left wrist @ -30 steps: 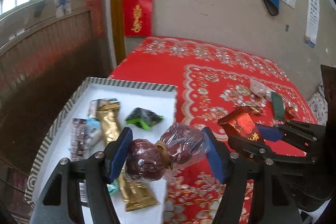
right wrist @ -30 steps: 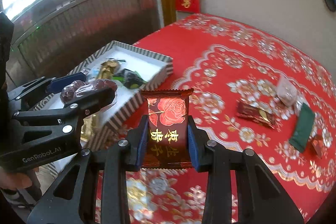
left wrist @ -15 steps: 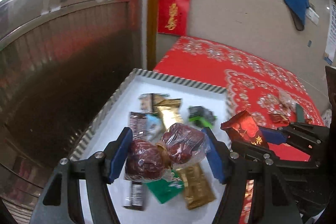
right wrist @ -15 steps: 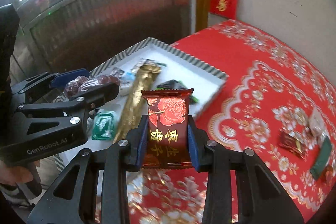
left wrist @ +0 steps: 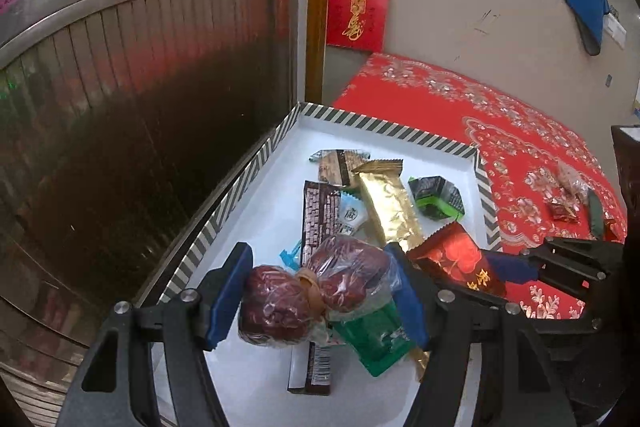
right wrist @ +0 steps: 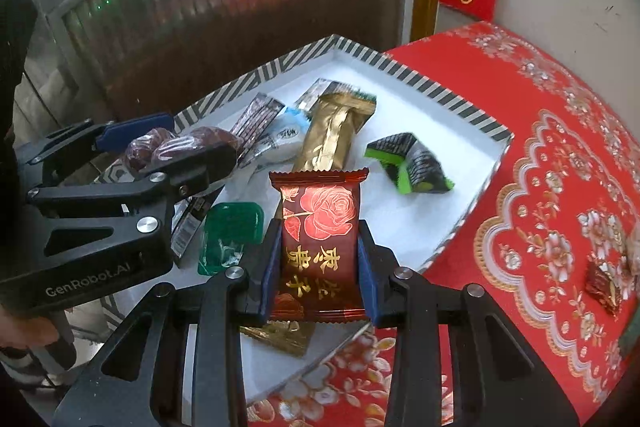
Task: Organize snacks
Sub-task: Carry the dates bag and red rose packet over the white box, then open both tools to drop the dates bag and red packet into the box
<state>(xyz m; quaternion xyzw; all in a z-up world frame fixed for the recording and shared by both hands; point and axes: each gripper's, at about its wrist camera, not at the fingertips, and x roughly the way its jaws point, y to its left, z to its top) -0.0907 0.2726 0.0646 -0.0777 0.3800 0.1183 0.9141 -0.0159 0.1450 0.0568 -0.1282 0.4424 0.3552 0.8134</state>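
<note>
A clear-wrapped pair of red dates (left wrist: 316,297) is gripped between the blue pads of the left tongs (left wrist: 320,301), which are held above the near part of a white tray (left wrist: 256,227) with a black-and-white striped rim. In the right wrist view the same left tongs (right wrist: 160,151) are seen at nine o'clock, with the dates (right wrist: 180,145) pinched between their pads. A dark red packet printed with a rose (right wrist: 320,247) is clenched upright by the right tongs (right wrist: 320,259), over the tray's near edge (right wrist: 472,211).

Inside the tray a long gold packet (left wrist: 390,203) is laid along the middle, with a brown patterned bar (left wrist: 320,211) just beside it at nine o'clock and a small white-and-blue sachet (left wrist: 351,213) between the two. A black-and-green packet (left wrist: 438,197) is set at three o'clock of the gold one, and a smaller brown packet (left wrist: 340,167) at its far end. A green pouch (left wrist: 378,339) is partly hidden under the held dates.

The tray is carried on a worktop covered by a red patterned cloth (left wrist: 520,155). At three o'clock, well apart from the tray, a few loose snacks (left wrist: 572,199) are left on the cloth.
</note>
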